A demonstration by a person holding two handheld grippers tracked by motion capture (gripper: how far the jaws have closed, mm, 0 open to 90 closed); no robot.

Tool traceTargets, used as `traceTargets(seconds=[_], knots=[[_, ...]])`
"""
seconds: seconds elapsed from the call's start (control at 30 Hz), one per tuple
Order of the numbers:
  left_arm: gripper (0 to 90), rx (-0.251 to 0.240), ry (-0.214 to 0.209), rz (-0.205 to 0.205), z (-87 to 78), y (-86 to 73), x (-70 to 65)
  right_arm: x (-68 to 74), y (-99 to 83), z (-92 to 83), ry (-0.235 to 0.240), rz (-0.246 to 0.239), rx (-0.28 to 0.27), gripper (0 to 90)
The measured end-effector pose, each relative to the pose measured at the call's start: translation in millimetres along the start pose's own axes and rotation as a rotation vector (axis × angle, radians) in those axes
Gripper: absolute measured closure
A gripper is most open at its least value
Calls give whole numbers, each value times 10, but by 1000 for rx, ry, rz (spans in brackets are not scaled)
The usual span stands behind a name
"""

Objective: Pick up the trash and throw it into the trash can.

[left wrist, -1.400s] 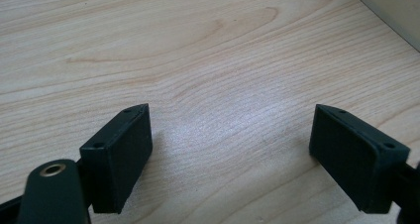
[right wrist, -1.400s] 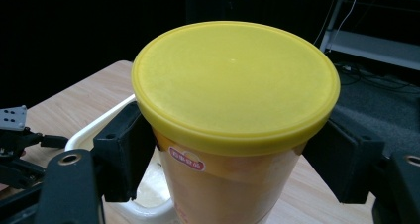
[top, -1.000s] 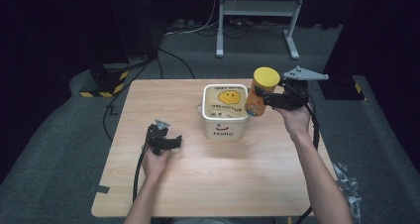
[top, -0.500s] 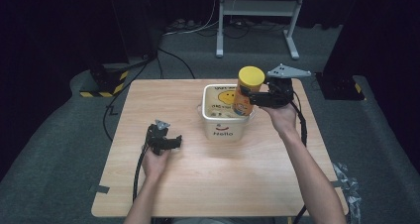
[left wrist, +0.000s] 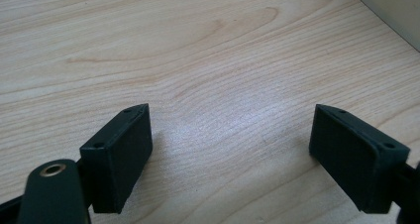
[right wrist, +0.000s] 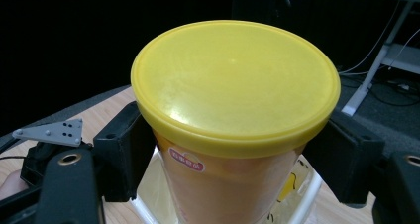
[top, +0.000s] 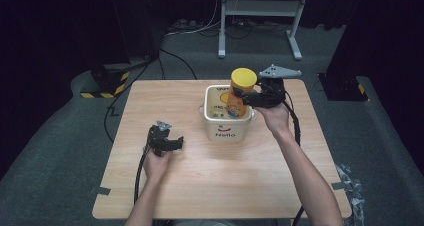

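In the high view the right hand-held gripper (top: 250, 98) sits right of centre in the upper half of the frame, pinching an orange canister (top: 239, 102) with a yellow lid (top: 243, 78). The canister hangs upright over the open mouth of a cream tub (top: 226, 128) marked "Hello", which stands mid-frame on the wooden counter (top: 200, 186). In the right gripper view the two black jaws press on the canister's sides just under the lid (right wrist: 235, 85), at centre frame. The left hand-held gripper (top: 172, 143) rests on the counter left of the tub, apart from it; the left gripper view shows its jaws spread wide over bare wood (left wrist: 208, 60).
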State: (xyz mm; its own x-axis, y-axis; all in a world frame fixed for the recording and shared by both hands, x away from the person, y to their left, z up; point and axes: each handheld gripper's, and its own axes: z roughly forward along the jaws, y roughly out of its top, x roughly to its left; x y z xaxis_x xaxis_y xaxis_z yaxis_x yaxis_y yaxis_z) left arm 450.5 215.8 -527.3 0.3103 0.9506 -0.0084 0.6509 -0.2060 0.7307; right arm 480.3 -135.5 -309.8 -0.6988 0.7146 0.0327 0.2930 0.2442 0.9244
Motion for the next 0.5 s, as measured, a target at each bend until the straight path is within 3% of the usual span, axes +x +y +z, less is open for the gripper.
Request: traceTargets(seconds=[0.5], knots=[[172, 0, 0, 1, 0, 0, 1, -14, -76, 226, 4, -5, 38, 240]])
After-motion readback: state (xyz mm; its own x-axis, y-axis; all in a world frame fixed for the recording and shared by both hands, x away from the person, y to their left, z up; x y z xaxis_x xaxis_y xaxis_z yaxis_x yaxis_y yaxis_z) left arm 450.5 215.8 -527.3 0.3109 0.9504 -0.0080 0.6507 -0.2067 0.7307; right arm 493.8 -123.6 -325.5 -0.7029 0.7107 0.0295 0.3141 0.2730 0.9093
